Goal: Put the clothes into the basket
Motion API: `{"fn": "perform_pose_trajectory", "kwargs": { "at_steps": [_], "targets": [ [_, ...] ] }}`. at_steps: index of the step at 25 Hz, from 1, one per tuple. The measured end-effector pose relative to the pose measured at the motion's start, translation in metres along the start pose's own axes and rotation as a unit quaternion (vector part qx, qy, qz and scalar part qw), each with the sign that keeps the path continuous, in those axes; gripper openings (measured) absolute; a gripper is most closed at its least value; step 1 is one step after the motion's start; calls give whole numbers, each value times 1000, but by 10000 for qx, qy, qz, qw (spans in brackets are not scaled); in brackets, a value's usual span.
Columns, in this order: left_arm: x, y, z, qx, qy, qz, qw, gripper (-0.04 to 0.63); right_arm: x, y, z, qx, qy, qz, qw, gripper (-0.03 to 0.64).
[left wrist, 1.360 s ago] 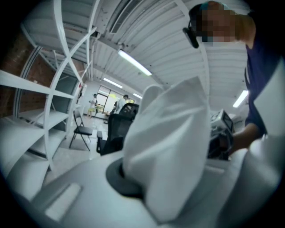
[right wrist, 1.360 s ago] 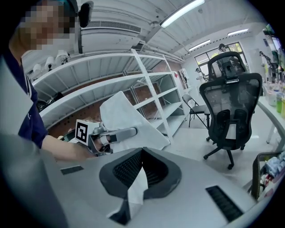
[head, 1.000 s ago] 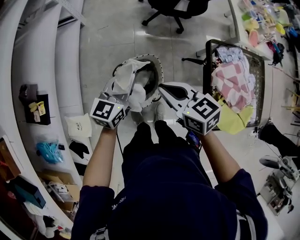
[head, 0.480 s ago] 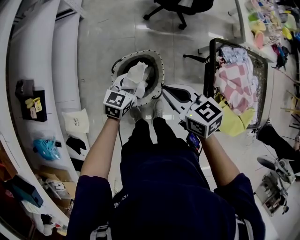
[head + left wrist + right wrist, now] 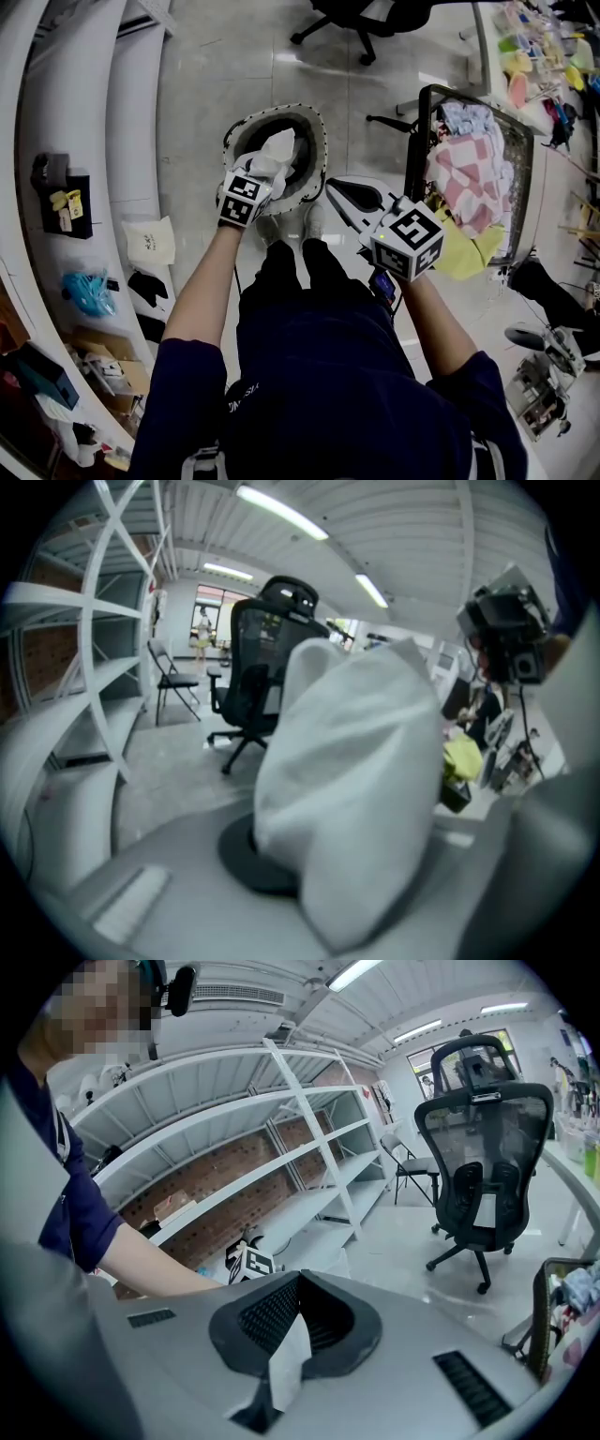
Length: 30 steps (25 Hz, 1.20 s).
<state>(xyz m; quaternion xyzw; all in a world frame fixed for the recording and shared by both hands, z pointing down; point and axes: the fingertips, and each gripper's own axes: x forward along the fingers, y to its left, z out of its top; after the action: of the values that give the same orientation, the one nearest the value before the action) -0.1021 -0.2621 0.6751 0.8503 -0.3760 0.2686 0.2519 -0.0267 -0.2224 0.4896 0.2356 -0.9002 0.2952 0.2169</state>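
Note:
A round dark basket (image 5: pixel 314 131) with a pale dotted rim stands on the floor in front of the person's feet. My left gripper (image 5: pixel 265 172) hangs over its near edge, shut on a white cloth (image 5: pixel 276 148) that bunches up above the basket's opening. Its jaws have just eased open slightly, with the cloth still between them. In the left gripper view the white cloth (image 5: pixel 356 771) fills the middle and hides the fingertips. My right gripper (image 5: pixel 335 187) is held to the right of the basket, shut and empty; its jaws (image 5: pixel 298 1283) meet at the tips.
A wire cart (image 5: pixel 418 141) at the right holds a pile of clothes, among them a pink checked piece (image 5: pixel 473 173) and a yellow one (image 5: pixel 464 255). An office chair (image 5: pixel 361 14) stands beyond the basket. White shelves (image 5: pixel 94 141) curve along the left side.
The left gripper has sunk with the white cloth, from above the basket down to its rim. The right gripper has stayed where it was.

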Motion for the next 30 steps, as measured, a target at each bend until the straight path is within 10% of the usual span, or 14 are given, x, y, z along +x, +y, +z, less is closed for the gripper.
{"fn": "perform_pose_trajectory", "kwargs": {
  "at_steps": [13,30],
  "targets": [
    [3,-4,-29,17,787,-78,9969,276,-1,4,10,7,-78,115,9999,6],
    [-36,-13,-5,41,390,-23,9992,282,-2,19,14,-8,-237,122,9996,6]
  ]
}}
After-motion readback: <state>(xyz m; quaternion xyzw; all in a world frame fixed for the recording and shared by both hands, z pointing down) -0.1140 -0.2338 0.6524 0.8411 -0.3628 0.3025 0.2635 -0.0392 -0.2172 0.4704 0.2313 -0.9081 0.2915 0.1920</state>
